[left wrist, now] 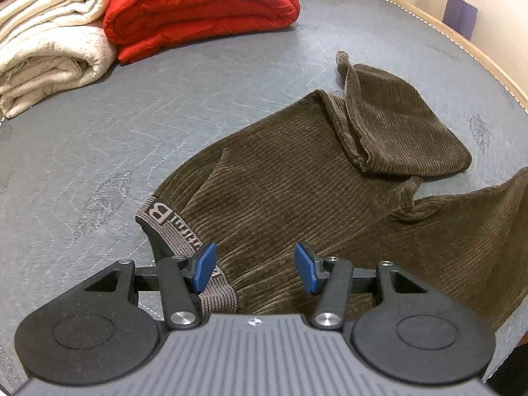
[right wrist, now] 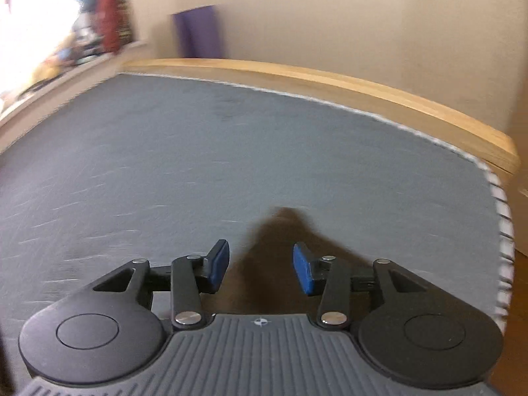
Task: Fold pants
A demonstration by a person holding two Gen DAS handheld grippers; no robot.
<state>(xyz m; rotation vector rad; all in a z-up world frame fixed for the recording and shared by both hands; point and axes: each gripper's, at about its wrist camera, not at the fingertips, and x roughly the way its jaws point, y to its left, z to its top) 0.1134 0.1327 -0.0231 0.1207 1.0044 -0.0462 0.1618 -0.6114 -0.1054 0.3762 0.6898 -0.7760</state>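
Note:
Brown corduroy pants (left wrist: 297,191) lie crumpled on a grey mattress (left wrist: 115,138). Their grey lettered waistband (left wrist: 171,231) is near my left gripper. One leg is folded over at the far right (left wrist: 396,132), the other runs off to the right. My left gripper (left wrist: 255,269) is open, its blue pads over the waist edge, holding nothing. In the blurred right wrist view my right gripper (right wrist: 260,270) is open, with a tip of the brown pants (right wrist: 274,257) lying between and below its fingers.
A folded red quilt (left wrist: 201,10) and folded cream blankets (left wrist: 49,43) sit at the far left of the mattress. A wooden bed frame (right wrist: 330,89) borders the mattress (right wrist: 198,148). A purple object (right wrist: 198,31) stands by the wall.

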